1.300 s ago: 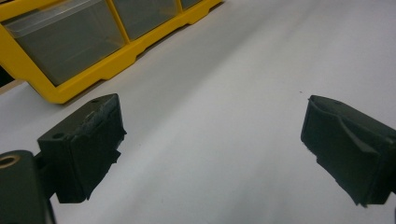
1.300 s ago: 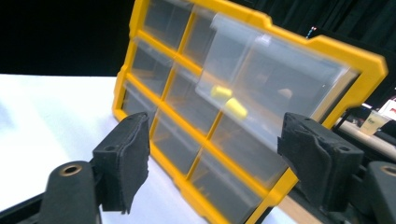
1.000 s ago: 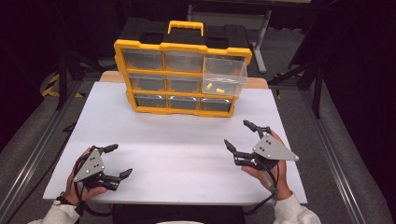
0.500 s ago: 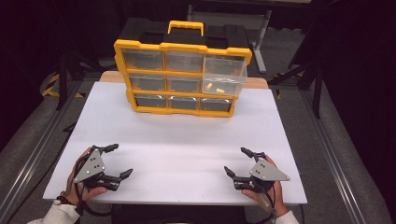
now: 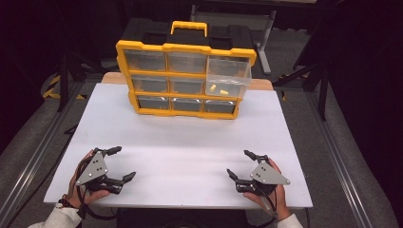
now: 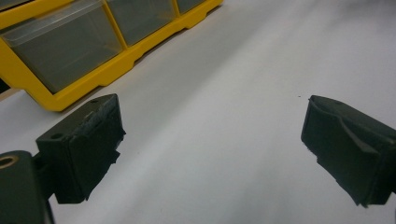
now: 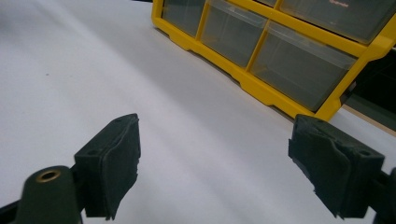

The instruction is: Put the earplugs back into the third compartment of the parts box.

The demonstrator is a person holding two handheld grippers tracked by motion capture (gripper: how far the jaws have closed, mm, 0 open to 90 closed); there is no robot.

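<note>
Left hand-held gripper (image 5: pixel 119 165) sits at the near left corner of the white tabletop (image 5: pixel 190 142), held in the person's left hand (image 5: pixel 85 183). Jaws spread wide, nothing between them; in the left gripper view only bare white surface lies between the two black pads. Grey three-cornered plate faces up.

Centre of the tabletop, between the two grippers, is bare. At the far edge stands the yellow organiser (image 5: pixel 183 78), upright, with a carry handle (image 5: pixel 189 26) on top and three rows of three clear drawers. The right drawer of the middle row (image 5: pixel 228 78) is pulled out toward the person; two small yellow pieces (image 5: pixel 218 89) lie in it. The other drawers are pushed in. The organiser is well apart from both grippers.

Right hand-held gripper (image 5: pixel 240 164) sits at the near right corner, held in the person's right hand (image 5: pixel 271 192), low over the surface. Jaws wide apart, holding nothing; the right gripper view shows white tabletop between the pads and the organiser's lower drawers beyond. Whether either gripper touches the tabletop cannot be told.
</note>
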